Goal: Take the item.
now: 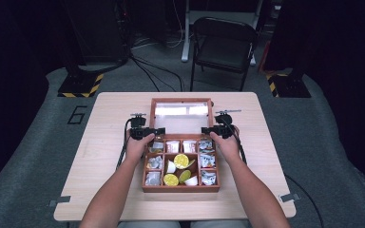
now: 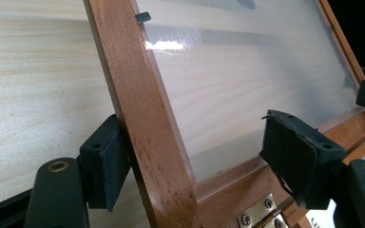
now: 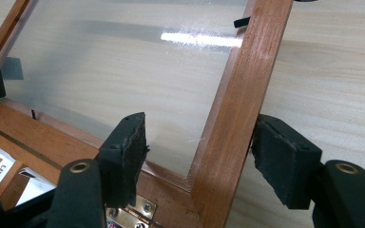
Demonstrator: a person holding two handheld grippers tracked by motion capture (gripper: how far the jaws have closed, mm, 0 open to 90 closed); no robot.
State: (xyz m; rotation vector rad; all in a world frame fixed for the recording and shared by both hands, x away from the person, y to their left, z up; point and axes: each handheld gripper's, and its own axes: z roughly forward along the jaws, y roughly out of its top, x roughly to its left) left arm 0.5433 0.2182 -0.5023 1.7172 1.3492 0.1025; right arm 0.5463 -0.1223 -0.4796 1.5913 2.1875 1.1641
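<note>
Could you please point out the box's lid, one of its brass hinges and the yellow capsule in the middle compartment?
lid (image 1: 181,118): high view, clear pane.
brass hinge (image 2: 260,213): left gripper view, screwed plate.
yellow capsule (image 1: 181,161): high view, foil top.

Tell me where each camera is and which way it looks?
High view: above the person's side, looking down on the table and wooden box; both forearms, left claw and right claw show.
Left gripper view: on the left claw, looking along its jaws astride the lid frame.
Right gripper view: on the right claw, the same.
Both claw views share the clear lid.
</note>
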